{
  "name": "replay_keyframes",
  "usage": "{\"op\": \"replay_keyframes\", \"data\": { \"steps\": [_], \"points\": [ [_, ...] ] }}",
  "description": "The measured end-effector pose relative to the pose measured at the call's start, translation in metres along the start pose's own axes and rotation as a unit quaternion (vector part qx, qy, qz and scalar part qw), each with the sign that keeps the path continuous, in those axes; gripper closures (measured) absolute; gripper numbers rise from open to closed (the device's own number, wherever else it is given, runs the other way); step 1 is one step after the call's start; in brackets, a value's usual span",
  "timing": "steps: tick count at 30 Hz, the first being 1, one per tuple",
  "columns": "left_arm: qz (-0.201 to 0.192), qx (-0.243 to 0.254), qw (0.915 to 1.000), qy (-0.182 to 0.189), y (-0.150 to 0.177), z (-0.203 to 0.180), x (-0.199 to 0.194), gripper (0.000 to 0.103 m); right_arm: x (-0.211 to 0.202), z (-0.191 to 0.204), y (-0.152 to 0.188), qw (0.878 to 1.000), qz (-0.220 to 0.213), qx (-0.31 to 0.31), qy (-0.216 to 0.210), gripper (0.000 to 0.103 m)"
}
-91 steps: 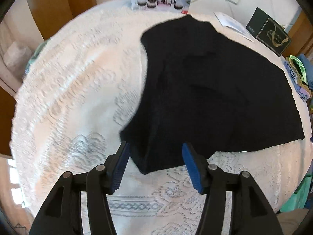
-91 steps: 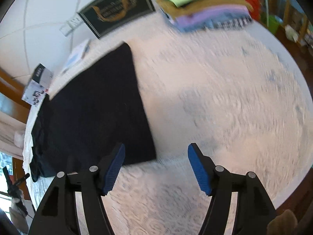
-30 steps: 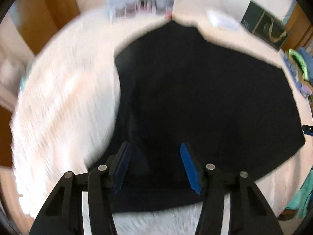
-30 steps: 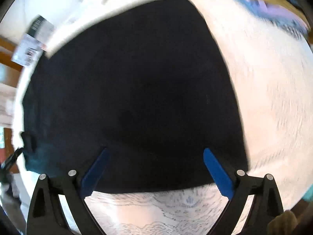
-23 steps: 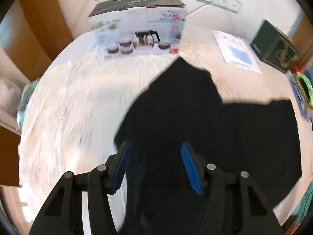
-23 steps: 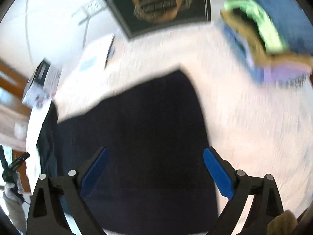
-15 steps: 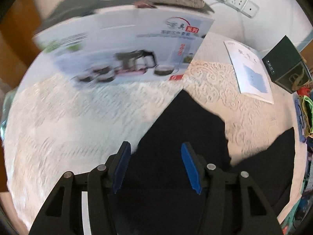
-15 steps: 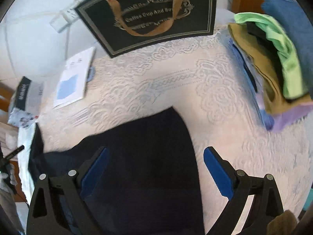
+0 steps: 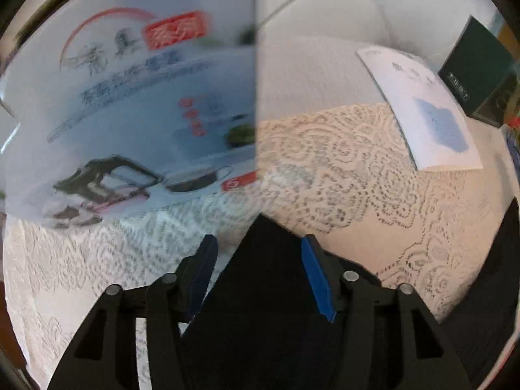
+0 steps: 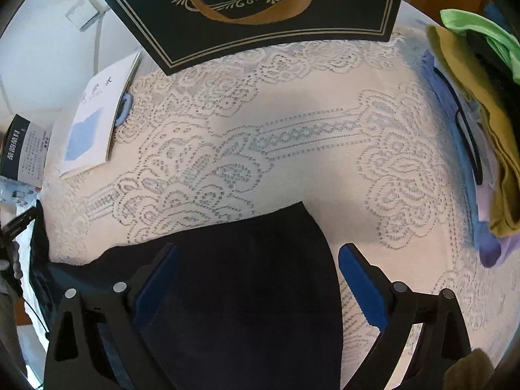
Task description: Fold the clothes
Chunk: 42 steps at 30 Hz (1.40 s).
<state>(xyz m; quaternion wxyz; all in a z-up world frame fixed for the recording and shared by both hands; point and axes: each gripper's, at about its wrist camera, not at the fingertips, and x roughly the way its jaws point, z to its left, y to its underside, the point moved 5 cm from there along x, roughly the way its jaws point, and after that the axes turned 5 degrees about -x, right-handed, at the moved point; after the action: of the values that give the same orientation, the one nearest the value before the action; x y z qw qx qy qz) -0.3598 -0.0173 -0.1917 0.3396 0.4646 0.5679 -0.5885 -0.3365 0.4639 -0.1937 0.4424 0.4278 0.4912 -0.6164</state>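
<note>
A black garment [image 9: 260, 292] lies flat on the lace-covered table. In the left wrist view its far left corner points up between my left gripper's [image 9: 260, 263] open blue fingers. In the right wrist view the garment [image 10: 247, 292] fills the bottom, and its far right corner lies between my right gripper's [image 10: 256, 273] wide-open fingers. Neither gripper holds cloth. Both sit low over the garment's far edge.
A printed tea-set box [image 9: 130, 97] stands close ahead of the left gripper. A white booklet [image 9: 425, 110] and a dark "Coffee Cup And Saucer" gift bag [image 10: 260, 9] stand at the back. A stack of folded clothes [image 10: 481, 130] sits at right.
Both grippers have moved forward across the black garment, from its near edge to its far corners. The box and the gift bag now loom much closer. Both stay open.
</note>
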Motion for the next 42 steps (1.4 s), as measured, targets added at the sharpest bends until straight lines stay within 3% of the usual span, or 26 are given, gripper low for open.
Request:
{"op": "replay_keyframes", "data": {
  "steps": [1,7,10,12,13,14,16,20,25,28,31,33,34,38,40,41,42],
  "points": [
    [-0.002,0.002,1.0000,0.004,0.000,-0.002,0.000,0.100,0.000,-0.001,0.000,1.000,-0.001,0.002,0.000,0.005],
    [-0.004,0.006,0.9999,-0.011,-0.003,-0.001,-0.009,0.099,0.004,-0.002,-0.006,1.000,-0.002,0.003,0.001,0.007],
    [-0.017,-0.004,0.9998,-0.009,-0.008,0.006,-0.025,0.099,0.014,0.005,-0.004,1.000,0.016,-0.009,0.010,0.034],
    [-0.027,-0.008,0.9996,-0.010,-0.010,0.012,-0.038,0.099,0.018,0.010,-0.002,0.997,0.021,-0.046,0.063,0.062],
    [-0.032,-0.009,0.9994,-0.011,-0.010,0.015,-0.046,0.099,0.016,0.014,-0.002,0.996,0.018,-0.059,0.063,0.071],
    [-0.037,-0.010,0.9992,-0.012,-0.010,0.019,-0.054,0.099,0.014,0.017,-0.002,0.997,0.014,-0.062,0.054,0.097],
    [-0.052,-0.016,0.9984,-0.010,-0.007,0.025,-0.075,0.099,0.006,0.019,-0.001,0.997,-0.002,-0.063,0.042,0.096],
    [-0.111,-0.005,0.9938,-0.011,0.016,0.033,-0.138,0.099,-0.035,0.015,0.020,0.995,-0.078,-0.059,0.000,0.096],
    [-0.164,0.016,0.9863,-0.015,0.092,0.040,-0.202,0.099,-0.081,0.006,0.075,0.985,-0.154,-0.047,-0.060,0.096],
    [-0.138,0.041,0.9892,-0.028,0.157,0.041,-0.200,0.098,-0.085,0.000,0.123,0.984,-0.152,-0.044,-0.085,0.096],
    [-0.060,0.012,0.9977,-0.029,0.210,0.054,-0.172,0.096,-0.072,-0.009,0.158,0.989,-0.113,-0.029,-0.087,0.090],
    [-0.002,-0.014,0.9995,-0.027,0.244,0.064,-0.151,0.093,-0.063,-0.020,0.177,0.994,-0.082,-0.021,-0.073,0.068],
    [0.017,-0.026,0.9991,-0.028,0.256,0.068,-0.145,0.093,-0.062,-0.025,0.183,0.995,-0.075,-0.017,-0.062,0.067],
    [0.002,-0.063,0.9978,-0.020,0.255,0.079,-0.161,0.091,-0.082,-0.032,0.184,0.995,-0.090,-0.001,-0.048,0.067],
    [-0.022,-0.076,0.9966,-0.022,0.236,0.084,-0.171,0.078,-0.092,-0.034,0.179,0.994,-0.098,0.007,-0.044,0.064],
    [-0.033,-0.083,0.9957,-0.024,0.226,0.086,-0.176,0.067,-0.096,-0.035,0.175,0.994,-0.099,0.013,-0.040,0.058],
    [-0.041,-0.092,0.9946,-0.026,0.214,0.090,-0.177,0.064,-0.099,-0.036,0.172,0.994,-0.100,0.018,-0.037,0.053]
  ]
}}
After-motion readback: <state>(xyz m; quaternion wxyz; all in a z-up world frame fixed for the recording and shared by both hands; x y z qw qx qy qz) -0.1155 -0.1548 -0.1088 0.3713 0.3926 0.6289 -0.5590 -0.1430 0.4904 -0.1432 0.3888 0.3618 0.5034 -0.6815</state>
